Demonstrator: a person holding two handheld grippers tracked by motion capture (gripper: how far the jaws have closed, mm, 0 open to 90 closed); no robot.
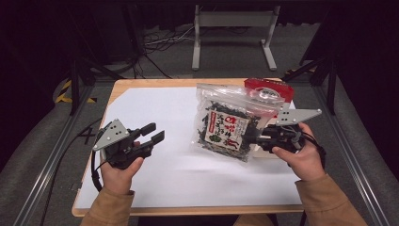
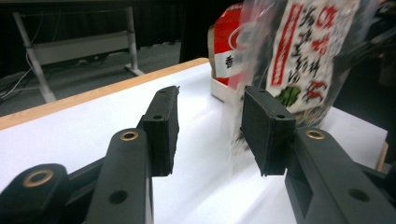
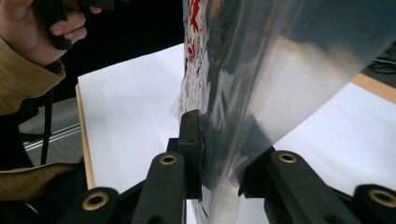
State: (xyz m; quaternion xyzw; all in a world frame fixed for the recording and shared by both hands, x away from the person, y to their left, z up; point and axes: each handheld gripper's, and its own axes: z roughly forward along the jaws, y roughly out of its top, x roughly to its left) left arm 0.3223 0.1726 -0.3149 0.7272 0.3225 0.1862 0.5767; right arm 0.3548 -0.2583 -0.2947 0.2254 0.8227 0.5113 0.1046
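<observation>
A clear zip bag of dark dried seaweed [image 1: 226, 125] with a red-and-white label stands lifted at the table's right half, tilted toward the far side. My right gripper [image 1: 254, 138] is shut on its lower right edge; in the right gripper view the two jaws [image 3: 219, 154] pinch the plastic of the bag [image 3: 261, 70] between them. My left gripper [image 1: 154, 133] rests low at the table's left, open, with nothing between its pads [image 2: 210, 126]. In the left gripper view the bag [image 2: 303, 56] hangs ahead and to the right, apart from the jaws.
A red box [image 1: 268, 89] sits behind the bag at the table's far right, and also shows as the red box [image 2: 226, 51]. A white sheet [image 1: 155, 103] covers the wooden table. Beyond the far edge stand a white frame [image 1: 233, 19] and floor cables.
</observation>
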